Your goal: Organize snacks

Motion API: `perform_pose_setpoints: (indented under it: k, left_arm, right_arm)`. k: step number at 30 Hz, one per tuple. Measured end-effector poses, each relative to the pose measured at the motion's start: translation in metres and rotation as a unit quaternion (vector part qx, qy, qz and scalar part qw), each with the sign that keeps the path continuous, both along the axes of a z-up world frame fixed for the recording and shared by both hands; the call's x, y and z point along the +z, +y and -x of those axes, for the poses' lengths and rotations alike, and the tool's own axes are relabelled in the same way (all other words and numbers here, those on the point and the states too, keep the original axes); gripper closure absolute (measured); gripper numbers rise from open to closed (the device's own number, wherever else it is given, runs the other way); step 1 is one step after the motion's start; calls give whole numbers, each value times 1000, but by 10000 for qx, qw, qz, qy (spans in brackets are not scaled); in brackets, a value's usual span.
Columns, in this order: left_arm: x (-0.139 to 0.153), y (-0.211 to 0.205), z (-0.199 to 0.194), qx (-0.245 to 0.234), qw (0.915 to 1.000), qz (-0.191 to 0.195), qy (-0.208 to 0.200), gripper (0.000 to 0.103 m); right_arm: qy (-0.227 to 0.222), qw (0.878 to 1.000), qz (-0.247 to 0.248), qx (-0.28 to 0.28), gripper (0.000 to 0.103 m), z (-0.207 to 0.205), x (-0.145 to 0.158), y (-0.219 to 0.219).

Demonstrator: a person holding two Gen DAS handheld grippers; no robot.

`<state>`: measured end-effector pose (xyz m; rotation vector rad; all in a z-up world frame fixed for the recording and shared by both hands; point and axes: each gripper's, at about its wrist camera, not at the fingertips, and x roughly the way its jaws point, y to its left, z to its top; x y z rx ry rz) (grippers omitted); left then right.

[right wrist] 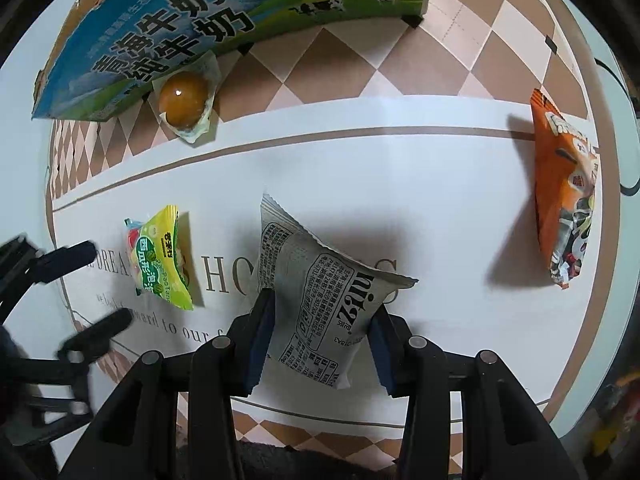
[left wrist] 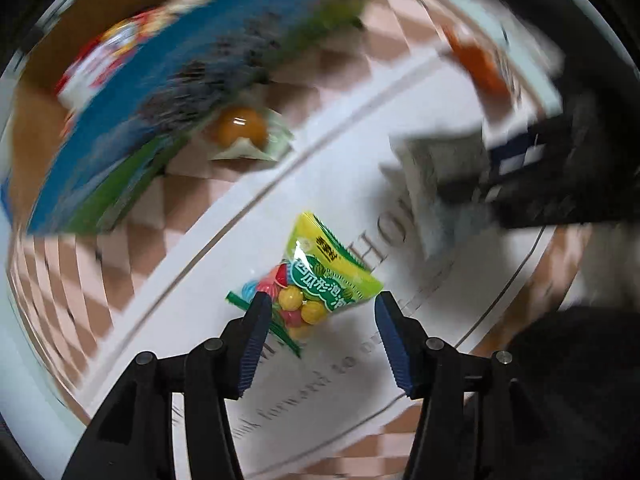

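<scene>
Your right tongs clench the grey snack packet just above the tabletop; your left tongs gape around the candy bag. Next, probably carry the packet into the milk carton box.

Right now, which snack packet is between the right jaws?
The grey newspaper-print packet; the yellow-green candy bag and orange packet lie free on the mat.

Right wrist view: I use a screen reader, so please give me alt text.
The right gripper is closed on a grey snack packet over a white mat. A green candy bag, an orange snack bag, a wrapped egg and a milk carton box surround it.
</scene>
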<state>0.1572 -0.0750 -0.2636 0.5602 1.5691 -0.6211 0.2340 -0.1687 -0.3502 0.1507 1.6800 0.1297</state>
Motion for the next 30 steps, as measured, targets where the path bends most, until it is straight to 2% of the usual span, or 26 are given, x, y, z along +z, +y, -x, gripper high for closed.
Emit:
perform_pose_setpoints:
  k: [4, 6, 12, 16, 18, 23, 26, 30]
  left_arm:
    - [-23, -11, -2, -340, 9991, -225, 145, 52]
    - [-27, -17, -5, -452, 9986, -199, 166, 45]
    - [-35, -42, -21, -616, 9976, -199, 236, 44]
    - [-22, -44, -31, -475, 9970, 244, 557, 44]
    - [-16, -39, -32, -510, 9960, 341, 651, 44]
    - [-28, -33, -36, -714, 9952, 27, 667, 44]
    - [-34, -38, -38, -894, 9944, -55, 559, 44]
    - [-32, -48, -38, -1030, 9924, -94, 670, 44]
  right_arm:
    - [12, 10000, 64, 66, 56, 2, 1, -1]
    - [27, 10000, 80, 47, 56, 1, -1, 3]
    - [83, 9999, 66, -92, 56, -2, -6, -5]
    - [83, 9999, 42, -122, 56, -1, -5, -12]
    - [72, 9999, 37, -134, 56, -3, -2, -12]
    - [63, 9999, 36, -128, 56, -7, 1, -11]
    - [69, 9999, 54, -112, 56, -8, 0, -12]
    - [113, 9999, 49, -116, 56, -6, -2, -10]
